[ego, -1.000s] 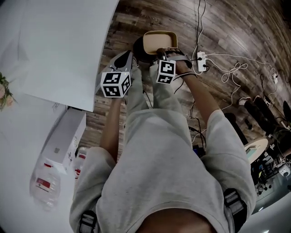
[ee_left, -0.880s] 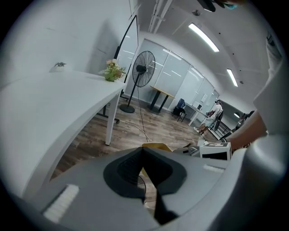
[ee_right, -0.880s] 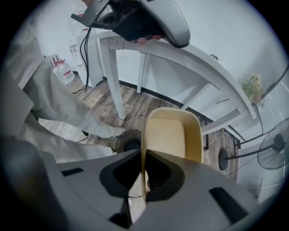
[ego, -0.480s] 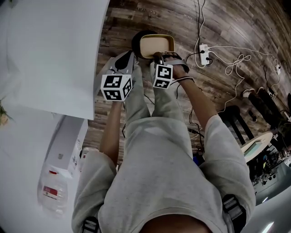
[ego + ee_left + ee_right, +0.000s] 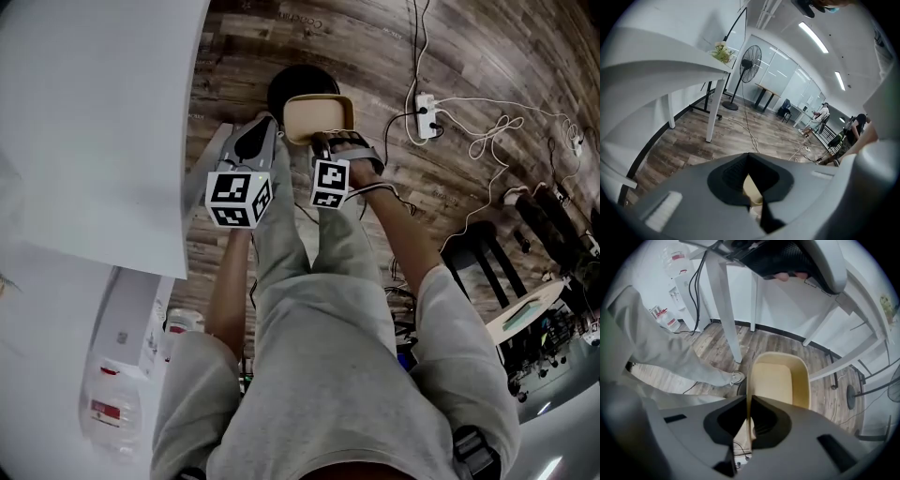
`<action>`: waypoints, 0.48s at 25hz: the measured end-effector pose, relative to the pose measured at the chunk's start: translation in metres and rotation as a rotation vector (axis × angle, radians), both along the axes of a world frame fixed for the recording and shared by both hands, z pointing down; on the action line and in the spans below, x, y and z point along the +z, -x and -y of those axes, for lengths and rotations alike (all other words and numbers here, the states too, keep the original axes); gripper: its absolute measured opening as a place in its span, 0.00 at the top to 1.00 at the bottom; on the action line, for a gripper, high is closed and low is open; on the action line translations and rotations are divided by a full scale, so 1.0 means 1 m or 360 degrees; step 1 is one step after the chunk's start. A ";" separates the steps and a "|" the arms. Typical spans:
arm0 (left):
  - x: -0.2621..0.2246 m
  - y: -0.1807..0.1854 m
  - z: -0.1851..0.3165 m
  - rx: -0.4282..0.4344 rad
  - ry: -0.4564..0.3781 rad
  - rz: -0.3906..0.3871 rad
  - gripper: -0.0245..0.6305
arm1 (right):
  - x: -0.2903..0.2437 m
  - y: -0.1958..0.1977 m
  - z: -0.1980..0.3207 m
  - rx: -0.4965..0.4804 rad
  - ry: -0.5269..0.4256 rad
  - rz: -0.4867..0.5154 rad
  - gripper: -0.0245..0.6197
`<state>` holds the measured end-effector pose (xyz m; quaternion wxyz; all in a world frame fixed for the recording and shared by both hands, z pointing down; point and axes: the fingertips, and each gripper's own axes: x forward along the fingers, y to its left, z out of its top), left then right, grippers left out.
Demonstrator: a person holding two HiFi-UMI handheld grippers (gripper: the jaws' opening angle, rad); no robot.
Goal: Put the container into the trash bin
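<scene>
The big white table (image 5: pixel 94 112) is sitting off to the left of the trash bin (image 5: pixel 298 79), which is the round black thing on the wood floor. The container (image 5: pixel 319 117), a tan tub with rounded corners, is hanging right over the bin with its open side up. It's covering the near part of the bin's mouth and isn't inside yet, far as I can tell. The right gripper (image 5: pixel 749 409) is pinching one thin side wall of it, jaws nearly together with the wall sandwiched between them. The left gripper (image 5: pixel 749 158) is hovering just left of the bin, beside the tub, jaws meeting at the tips. A tan sliver is peeking through the gap behind them, but nothing's sticking out in front, so I'm reading it as empty. I'm guessing the tub is light, empty and stiff-ish but a bit flexy, so the rim wall is looking like the obvious place to grab.
</scene>
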<state>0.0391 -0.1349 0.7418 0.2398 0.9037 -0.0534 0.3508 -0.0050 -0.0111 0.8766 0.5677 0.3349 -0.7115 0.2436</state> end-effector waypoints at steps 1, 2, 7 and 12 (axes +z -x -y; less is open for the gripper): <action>0.005 0.001 0.001 0.0002 -0.0001 0.0007 0.95 | 0.005 0.003 0.000 -0.0004 0.0002 0.0005 0.92; 0.011 0.001 0.002 0.0003 -0.0002 0.0014 0.95 | 0.010 0.005 0.000 -0.0008 0.0003 0.0008 0.92; 0.036 0.004 0.008 -0.0016 0.0003 0.0026 0.95 | 0.041 0.015 0.002 -0.0014 0.0018 0.0033 0.92; 0.062 0.003 0.011 -0.0025 0.0015 0.0027 0.95 | 0.074 0.018 0.005 -0.0004 0.0033 0.0038 0.92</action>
